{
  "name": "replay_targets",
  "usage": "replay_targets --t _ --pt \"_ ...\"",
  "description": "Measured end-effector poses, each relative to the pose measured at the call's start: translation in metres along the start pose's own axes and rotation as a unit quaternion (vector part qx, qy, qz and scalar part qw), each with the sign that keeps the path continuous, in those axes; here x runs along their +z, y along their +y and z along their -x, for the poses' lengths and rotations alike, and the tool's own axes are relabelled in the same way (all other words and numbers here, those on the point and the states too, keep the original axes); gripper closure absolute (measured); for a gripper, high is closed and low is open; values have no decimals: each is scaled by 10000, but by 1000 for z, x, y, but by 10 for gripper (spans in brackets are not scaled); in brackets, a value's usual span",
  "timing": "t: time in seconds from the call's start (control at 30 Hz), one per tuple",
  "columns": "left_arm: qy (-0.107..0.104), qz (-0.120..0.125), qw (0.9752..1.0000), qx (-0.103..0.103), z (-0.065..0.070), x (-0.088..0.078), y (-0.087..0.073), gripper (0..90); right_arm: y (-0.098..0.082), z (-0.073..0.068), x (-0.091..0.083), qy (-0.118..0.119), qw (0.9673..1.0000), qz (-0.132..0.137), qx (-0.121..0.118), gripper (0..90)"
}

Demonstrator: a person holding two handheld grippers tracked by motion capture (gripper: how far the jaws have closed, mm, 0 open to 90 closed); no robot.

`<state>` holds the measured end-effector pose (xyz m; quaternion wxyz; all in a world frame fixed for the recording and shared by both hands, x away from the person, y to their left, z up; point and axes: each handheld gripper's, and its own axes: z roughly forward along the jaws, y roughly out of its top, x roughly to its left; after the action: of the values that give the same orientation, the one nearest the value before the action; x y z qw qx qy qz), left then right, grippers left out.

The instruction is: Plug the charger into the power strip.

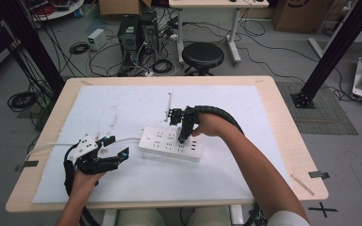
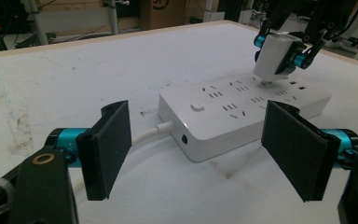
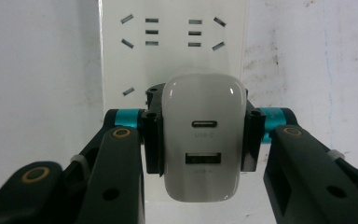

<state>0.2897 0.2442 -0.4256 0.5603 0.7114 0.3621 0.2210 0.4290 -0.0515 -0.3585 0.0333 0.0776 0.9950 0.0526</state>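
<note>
A white power strip (image 1: 169, 143) lies flat in the middle of the table, its cable (image 1: 52, 146) running off to the left. My right gripper (image 1: 185, 135) points down over it, shut on a white USB charger (image 3: 205, 107) that it holds by the two sides. In the left gripper view the charger (image 2: 272, 58) stands upright with its prongs at the strip's (image 2: 242, 112) sockets; how deep they sit I cannot tell. My left gripper (image 1: 122, 154) rests open just left of the strip's cable end, its pads (image 2: 107, 149) wide apart with nothing between them.
A white sheet (image 1: 122, 103) covers most of the wooden table (image 1: 283, 122). A black stool (image 1: 202, 56) stands past the far edge, among cables and computer cases on the floor. Bare sheet lies all around the strip.
</note>
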Motion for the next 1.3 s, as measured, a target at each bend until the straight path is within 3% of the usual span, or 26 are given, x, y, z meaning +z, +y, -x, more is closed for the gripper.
replay_targets --t 0.07,0.23,0.3,0.37,0.5,0.93,1.3 --pt "6 14 10000 -27 0 0 0 242 1 -4 0 -140 9996 -6 -255 632" --pt "9 10 10000 -48 0 2 -1 242 2 -7 1 -241 9993 2 -287 631" --pt "10 31 10000 -64 0 3 0 242 4 -9 1 -273 9995 -91 -131 632" --pt "9 53 10000 -66 1 3 0 242 6 -4 6 -131 9995 -195 195 633" --pt "27 19 10000 -50 -1 1 -1 242 0 -4 9 -106 9998 -43 157 634" --pt "12 30 10000 -67 -1 4 1 242 5 -5 13 -155 9996 -149 182 637" --pt "43 71 9999 -140 -4 3 -2 242 -3 -2 15 -1 9994 166 296 632"
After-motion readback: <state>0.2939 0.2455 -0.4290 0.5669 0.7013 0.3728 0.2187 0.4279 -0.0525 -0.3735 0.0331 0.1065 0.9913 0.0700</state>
